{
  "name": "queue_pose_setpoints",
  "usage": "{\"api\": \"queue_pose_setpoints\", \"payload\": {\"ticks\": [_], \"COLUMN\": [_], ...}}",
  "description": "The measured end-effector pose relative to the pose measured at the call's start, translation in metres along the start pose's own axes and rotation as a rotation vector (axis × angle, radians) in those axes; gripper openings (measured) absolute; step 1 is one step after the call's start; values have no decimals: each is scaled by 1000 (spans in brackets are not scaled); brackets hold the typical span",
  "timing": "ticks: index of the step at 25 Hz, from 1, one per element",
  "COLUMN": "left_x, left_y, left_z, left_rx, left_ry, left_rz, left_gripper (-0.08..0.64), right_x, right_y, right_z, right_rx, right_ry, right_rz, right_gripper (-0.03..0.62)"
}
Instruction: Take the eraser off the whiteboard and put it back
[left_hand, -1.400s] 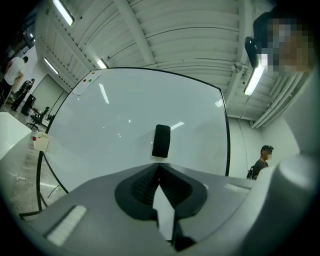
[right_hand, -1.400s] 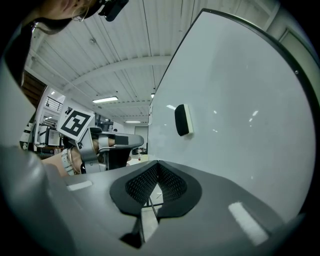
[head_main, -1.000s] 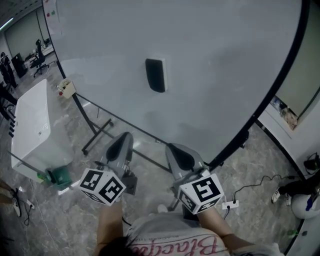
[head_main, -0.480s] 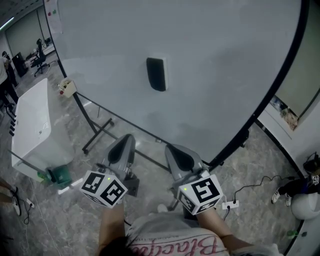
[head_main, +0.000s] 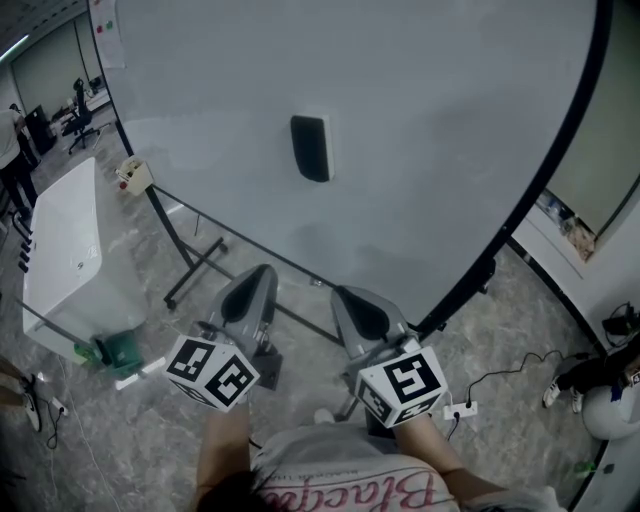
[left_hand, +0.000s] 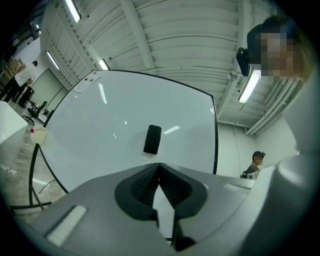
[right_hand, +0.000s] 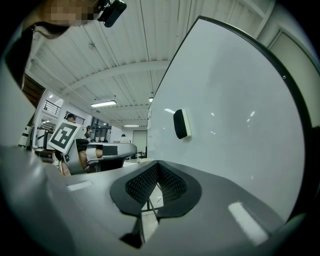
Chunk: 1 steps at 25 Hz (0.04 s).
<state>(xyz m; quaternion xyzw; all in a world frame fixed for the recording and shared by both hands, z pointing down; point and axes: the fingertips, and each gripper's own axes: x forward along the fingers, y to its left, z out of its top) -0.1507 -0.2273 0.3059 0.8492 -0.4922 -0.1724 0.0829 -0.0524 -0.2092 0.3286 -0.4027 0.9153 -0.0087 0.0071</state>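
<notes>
A big whiteboard (head_main: 450, 120) fills the top and middle of the head view. A white table (head_main: 60, 250) stands at the left edge. At the bottom middle, the left gripper (left_hand: 159, 164) and the right gripper (right_hand: 158, 163) sit side by side, pointing at the board. Each has its jaws pressed together with nothing between them. The small black eraser (head_main: 311, 149) sticks to the board, up above both grippers and well apart from them.

The eraser (head_main: 311, 149) is black, the whiteboard (head_main: 430, 140) pale grey, left tongs (left_hand: 159, 167) and right tongs (right_hand: 158, 165) grey.
</notes>
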Motion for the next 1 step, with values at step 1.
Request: {"api": "queue_pose_setpoints", "payload": {"ticks": [1], "left_x": [1], "left_y": [-1], "left_z": [-1], "left_rx": [2], "left_ry": [4], "left_rz": [-4], "left_gripper": [0], "right_x": [0], "right_y": [0], "right_z": [0], "right_rx": [-3], "right_ry": [1], "right_rz": [1], "right_gripper": [0]}}
